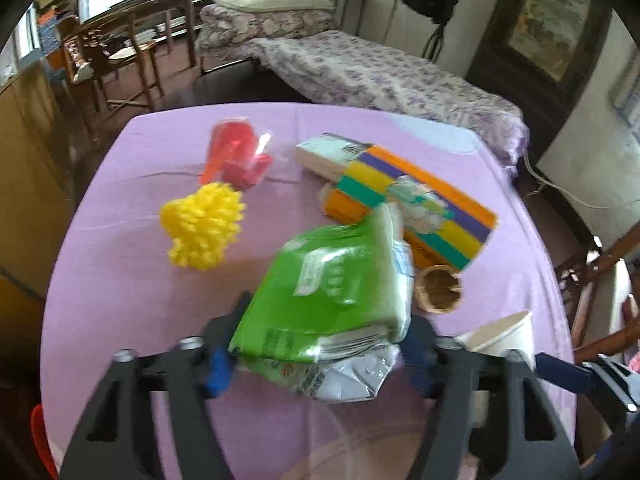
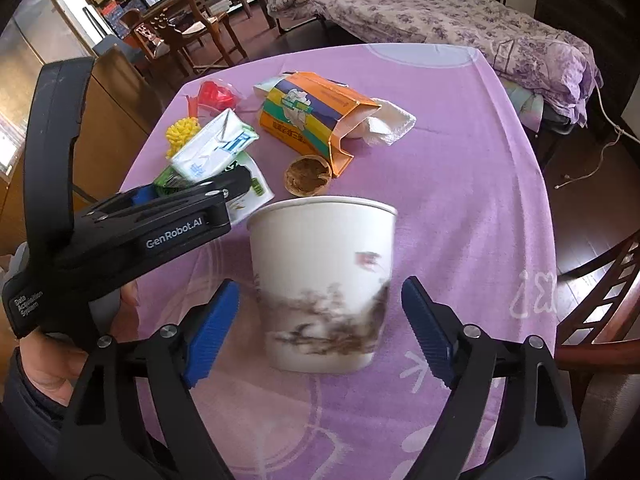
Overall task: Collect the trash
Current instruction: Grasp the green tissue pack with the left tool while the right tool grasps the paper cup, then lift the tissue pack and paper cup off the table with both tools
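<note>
Wide apart at the bottom of the right wrist view, blue pads [image 2: 212,324] of the right gripper [image 2: 320,285], angled steeply down at the table; between them a white paper cup [image 2: 320,264] with a dark landscape print, standing slightly tilted on the cloth, clear gaps on both sides, touched by neither pad. Just left of it, the left gripper [image 1: 328,312], also pitched downward, gripped from behind by a bare hand [image 2: 52,360] with a dark sleeve at the wrist. Clamped on a green packet [image 1: 320,280], pads pressing its two edges, crumpled white wrapping bunched beneath. Beyond the packet, near the cup, a small brown shell-like bowl [image 1: 439,289]; behind that a striped orange carton [image 1: 420,200] on its side, open end showing white tissue. Farther left, a yellow spiky ball [image 1: 204,226] and a red item in clear wrap [image 1: 236,154], close together. All on a lilac tablecloth [image 1: 120,280]. Past the table edge, a floral-covered bed [image 1: 380,76] and wooden chairs [image 1: 108,52].
</note>
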`<state>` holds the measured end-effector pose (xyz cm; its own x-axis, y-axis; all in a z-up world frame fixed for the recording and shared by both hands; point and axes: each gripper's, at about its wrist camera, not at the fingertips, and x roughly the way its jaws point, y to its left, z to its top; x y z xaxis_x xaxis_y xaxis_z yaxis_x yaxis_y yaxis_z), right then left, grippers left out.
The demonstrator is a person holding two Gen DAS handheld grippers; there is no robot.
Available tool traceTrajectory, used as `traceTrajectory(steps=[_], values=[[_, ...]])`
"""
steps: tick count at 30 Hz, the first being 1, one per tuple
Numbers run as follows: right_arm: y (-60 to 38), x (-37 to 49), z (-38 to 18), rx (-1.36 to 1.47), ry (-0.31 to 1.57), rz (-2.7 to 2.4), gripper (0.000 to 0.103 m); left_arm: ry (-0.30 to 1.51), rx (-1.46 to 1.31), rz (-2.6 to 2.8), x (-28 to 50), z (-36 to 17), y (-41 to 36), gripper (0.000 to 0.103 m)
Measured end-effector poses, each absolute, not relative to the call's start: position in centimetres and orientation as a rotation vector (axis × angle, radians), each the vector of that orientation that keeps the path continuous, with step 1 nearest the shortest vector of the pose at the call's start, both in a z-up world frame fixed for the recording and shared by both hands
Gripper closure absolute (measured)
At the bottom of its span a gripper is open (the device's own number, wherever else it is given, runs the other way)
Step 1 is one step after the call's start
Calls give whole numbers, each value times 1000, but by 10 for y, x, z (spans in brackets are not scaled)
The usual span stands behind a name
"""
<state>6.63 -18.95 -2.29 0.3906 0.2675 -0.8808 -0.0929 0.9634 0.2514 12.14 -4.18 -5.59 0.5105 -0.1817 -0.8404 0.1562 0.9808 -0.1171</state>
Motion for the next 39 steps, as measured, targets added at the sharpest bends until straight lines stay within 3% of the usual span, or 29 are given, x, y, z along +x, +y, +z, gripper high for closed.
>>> traceTrajectory(steps=[1, 4, 17, 32, 39], values=[[-190, 66, -23, 171, 1148, 232, 22, 1007, -13, -205, 120, -54, -45, 56], [-190, 66, -22, 173, 1145, 237, 22, 990, -27, -261, 113, -45, -45, 77], [-196, 67, -23, 206, 1148, 248, 22, 1007, -32, -286, 65, -25, -30, 78], [-181, 70, -34, 137, 1175, 236, 19, 1077, -68, -226, 69, -39, -10, 77], [-172, 72, -37, 88, 1165, 208, 19, 1121, -105, -202, 78, -49, -7, 66]])
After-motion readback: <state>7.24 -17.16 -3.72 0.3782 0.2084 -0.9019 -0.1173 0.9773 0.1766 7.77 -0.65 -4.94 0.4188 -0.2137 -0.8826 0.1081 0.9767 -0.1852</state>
